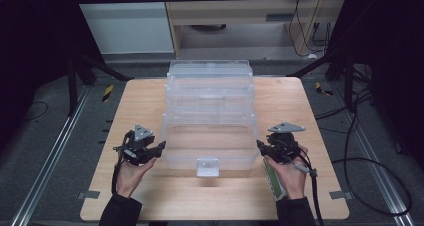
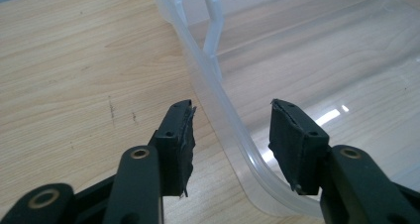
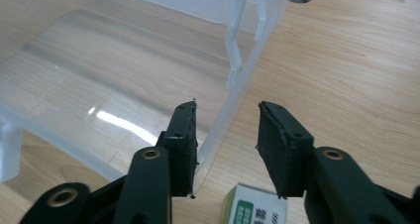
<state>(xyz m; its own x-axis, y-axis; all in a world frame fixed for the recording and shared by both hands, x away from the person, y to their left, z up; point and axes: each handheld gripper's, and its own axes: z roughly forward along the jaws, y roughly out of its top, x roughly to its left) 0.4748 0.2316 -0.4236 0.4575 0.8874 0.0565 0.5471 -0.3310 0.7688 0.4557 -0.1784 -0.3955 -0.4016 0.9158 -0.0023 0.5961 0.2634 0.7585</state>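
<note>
1. Clear plastic forms the storage box (image 1: 207, 136), a rectangular bin with rounded corners that sits at the middle of the table (image 1: 150, 201); its lid (image 1: 209, 83) stands swung back behind it, ribbed and see-through like the rest.
2. Its walls are thin, smooth and glossy, and the wood grain shows through the floor of the box (image 2: 317, 70), with a bright glare streak on it.
3. On the near wall, a small frosted latch tab (image 1: 207, 167) hangs at the centre.
4. At the box's left end, the left gripper (image 2: 232, 130) straddles the rounded rim (image 2: 233, 130): one black pad sits outside over the table, the other inside over the box floor. The jaws stand apart, and neither pad presses on the plastic.
5. At the box's right end, the right gripper (image 3: 227, 135) straddles the side wall (image 3: 233, 105) the same way. Its jaws stand parted too; the inner pad lies very close to the wall, but I see no squeeze on it.
6. The pads are matte black with a rough, worn face and frayed edges.
7. Just beside the right gripper, a small white carton with green print (image 3: 255, 209) lies on the table, under the person's right hand (image 1: 290, 173).
8. Pale wood with a fine, light grain makes up the tabletop, a rectangle with rounded corners.
</note>
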